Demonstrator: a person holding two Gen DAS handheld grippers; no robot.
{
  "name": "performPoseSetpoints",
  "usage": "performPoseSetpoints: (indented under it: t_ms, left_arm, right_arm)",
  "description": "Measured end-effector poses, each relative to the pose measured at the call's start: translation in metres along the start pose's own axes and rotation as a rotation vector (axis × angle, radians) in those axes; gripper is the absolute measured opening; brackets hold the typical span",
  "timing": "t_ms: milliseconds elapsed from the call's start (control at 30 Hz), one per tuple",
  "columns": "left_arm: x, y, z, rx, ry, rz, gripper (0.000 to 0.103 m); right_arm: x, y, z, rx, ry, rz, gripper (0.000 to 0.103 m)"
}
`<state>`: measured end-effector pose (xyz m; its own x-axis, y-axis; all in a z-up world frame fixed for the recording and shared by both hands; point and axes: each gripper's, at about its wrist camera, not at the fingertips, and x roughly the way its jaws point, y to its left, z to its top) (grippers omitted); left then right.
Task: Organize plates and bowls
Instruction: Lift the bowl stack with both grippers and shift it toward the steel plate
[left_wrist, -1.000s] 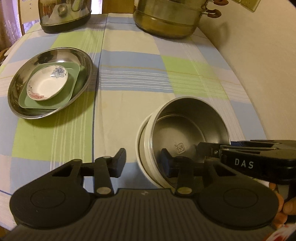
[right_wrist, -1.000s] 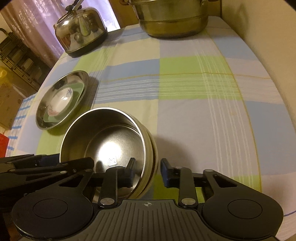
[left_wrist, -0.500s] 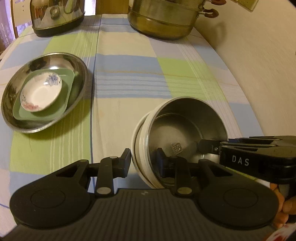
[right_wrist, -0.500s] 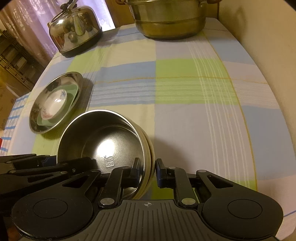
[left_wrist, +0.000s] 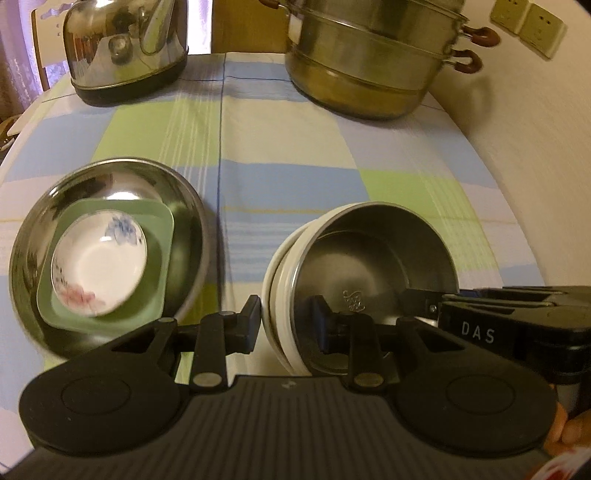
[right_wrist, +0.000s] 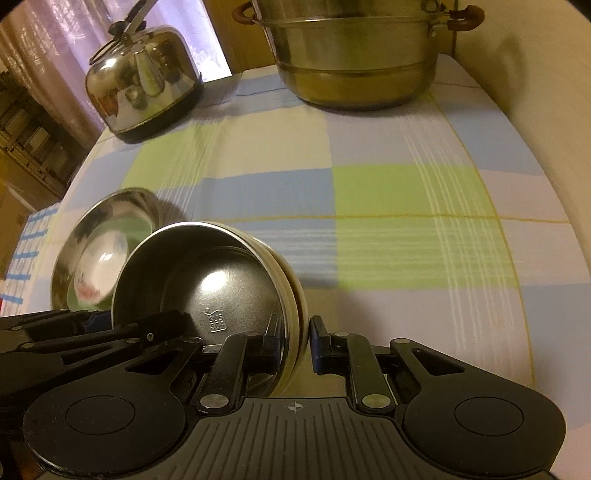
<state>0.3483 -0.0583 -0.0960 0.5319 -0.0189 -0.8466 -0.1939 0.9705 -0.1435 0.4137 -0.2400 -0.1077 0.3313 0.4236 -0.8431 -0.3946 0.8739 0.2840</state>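
A steel bowl (left_wrist: 373, 266) nests inside white bowls (left_wrist: 275, 280), forming one stack. My left gripper (left_wrist: 286, 323) is shut on the stack's left rim. My right gripper (right_wrist: 293, 341) is shut on its right rim (right_wrist: 295, 295). The stack is held between both, tilted, above the tablecloth. To the left a large steel plate (left_wrist: 184, 206) holds a green square plate (left_wrist: 162, 236) and a small white flowered dish (left_wrist: 99, 264). The steel plate also shows in the right wrist view (right_wrist: 125, 206).
A steel kettle (left_wrist: 125, 48) stands at the back left and a big steel steamer pot (left_wrist: 373, 55) at the back right. A wall (left_wrist: 535, 140) runs along the table's right side. The checked tablecloth (right_wrist: 388, 206) covers the table.
Both grippers closed onto the bowl stack's rims and lifted it, then carried it forward and left, closer to the large steel plate.
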Motion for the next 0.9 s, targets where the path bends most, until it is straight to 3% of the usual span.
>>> performPoseSetpoints:
  t_ms: [300,700,733,833,900]
  left_arm:
    - [0.017,0.009,0.019,-0.003,-0.001,0.000,0.026]
    - [0.016,0.011,0.024,0.025,-0.018,0.016,0.027]
    - [0.014,0.011,0.025,0.025,-0.023,0.015,0.028]
    - [0.007,0.014,0.025,0.007,-0.034,0.007,0.036]
    - [-0.001,0.015,0.024,0.004,-0.043,0.004,0.037]
  right_arm:
    - [0.019,0.004,0.021,0.027,-0.002,-0.014,0.015]
    - [0.022,0.000,0.023,0.031,-0.028,0.010,0.020]
    - [0.021,-0.002,0.022,0.032,-0.035,0.008,0.026]
    - [0.010,-0.005,0.023,0.039,-0.082,0.018,0.058]
    - [0.001,-0.005,0.023,0.030,-0.115,0.016,0.065]
